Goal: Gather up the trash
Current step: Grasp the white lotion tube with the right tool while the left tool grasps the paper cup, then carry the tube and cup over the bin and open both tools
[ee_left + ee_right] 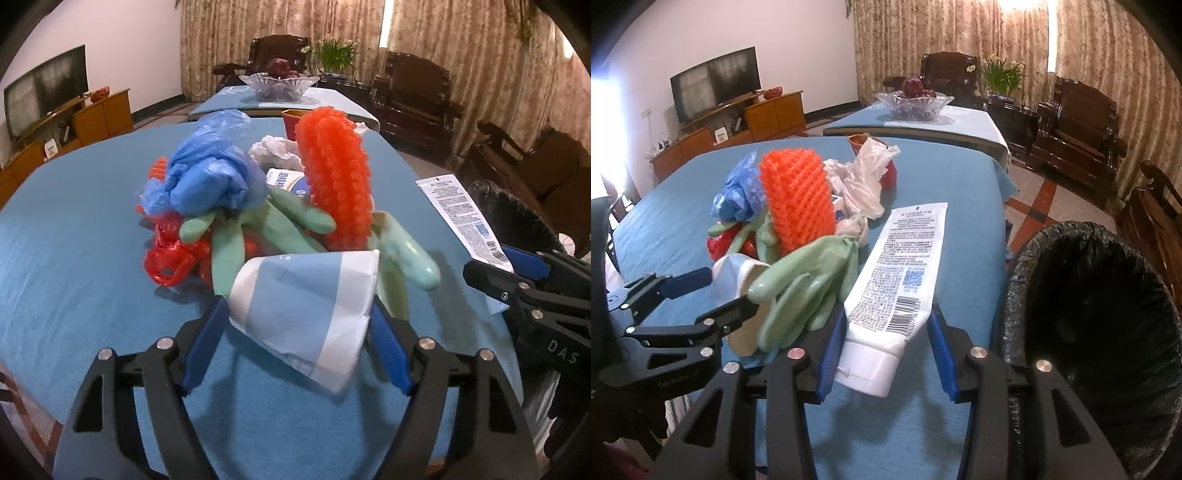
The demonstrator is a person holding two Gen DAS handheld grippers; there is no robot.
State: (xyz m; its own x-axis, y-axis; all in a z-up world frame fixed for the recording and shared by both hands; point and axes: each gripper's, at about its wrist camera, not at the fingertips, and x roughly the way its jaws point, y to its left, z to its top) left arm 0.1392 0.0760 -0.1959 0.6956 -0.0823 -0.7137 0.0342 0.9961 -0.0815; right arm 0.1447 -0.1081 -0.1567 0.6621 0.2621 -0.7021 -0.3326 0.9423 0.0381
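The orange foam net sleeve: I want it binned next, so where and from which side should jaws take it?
Grip the orange foam net sleeve near its upper end, coming from above. It stands nearly upright in the pile, its top clear of everything, while its base is wedged among the green gloves and the paper cup. It looks soft, so the jaws should probably close across its width.

Left gripper (299,332): fingers spread wide, angled downward.
Right gripper (886,354): fingers partly closed, clamped, angled downward.
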